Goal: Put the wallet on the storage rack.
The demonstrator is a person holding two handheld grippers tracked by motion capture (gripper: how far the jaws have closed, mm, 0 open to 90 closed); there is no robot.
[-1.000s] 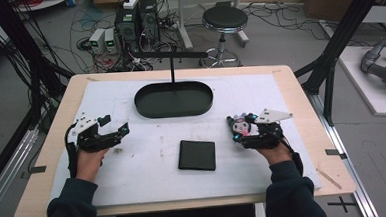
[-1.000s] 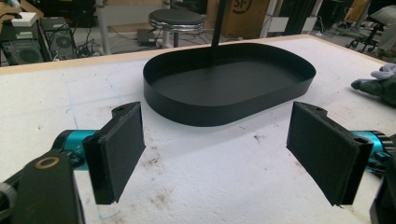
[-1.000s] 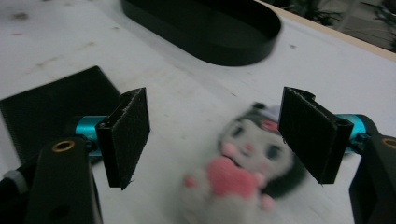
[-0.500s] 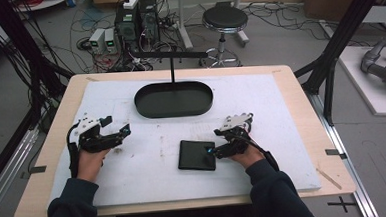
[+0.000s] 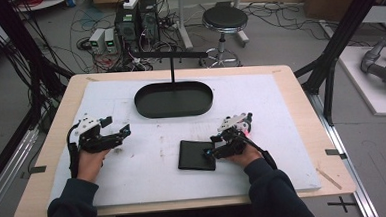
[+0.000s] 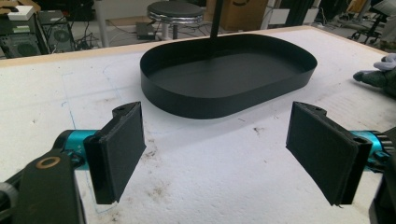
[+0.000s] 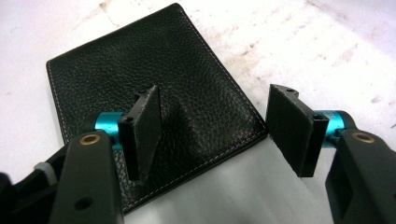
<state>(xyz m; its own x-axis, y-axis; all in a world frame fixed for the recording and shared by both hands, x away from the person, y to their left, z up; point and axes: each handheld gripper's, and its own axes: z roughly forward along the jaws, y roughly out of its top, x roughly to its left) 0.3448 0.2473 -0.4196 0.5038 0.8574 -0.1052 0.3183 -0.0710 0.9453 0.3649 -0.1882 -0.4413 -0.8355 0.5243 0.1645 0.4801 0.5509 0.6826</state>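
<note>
Wallet [image 7: 149, 98], black leather, lies flat on the white table cover [image 5: 281, 114] in front of me, right of centre, near the black oval tray [image 5: 173, 100]. My right gripper [image 7: 219, 128] sits low over its right edge: one pad [image 7: 147, 126] above the leather, the other just off the edge over the cover. Jaws have just been closing, still apart, not pinching the wallet yet. My left gripper [image 6: 224, 154] rests at the left, jaws wide, holding nothing, facing the tray.

Table [image 5: 301, 113] w/ white pad [image 5: 148, 161], tray [image 5: 173, 100], wallet [image 5: 194, 155]
</note>
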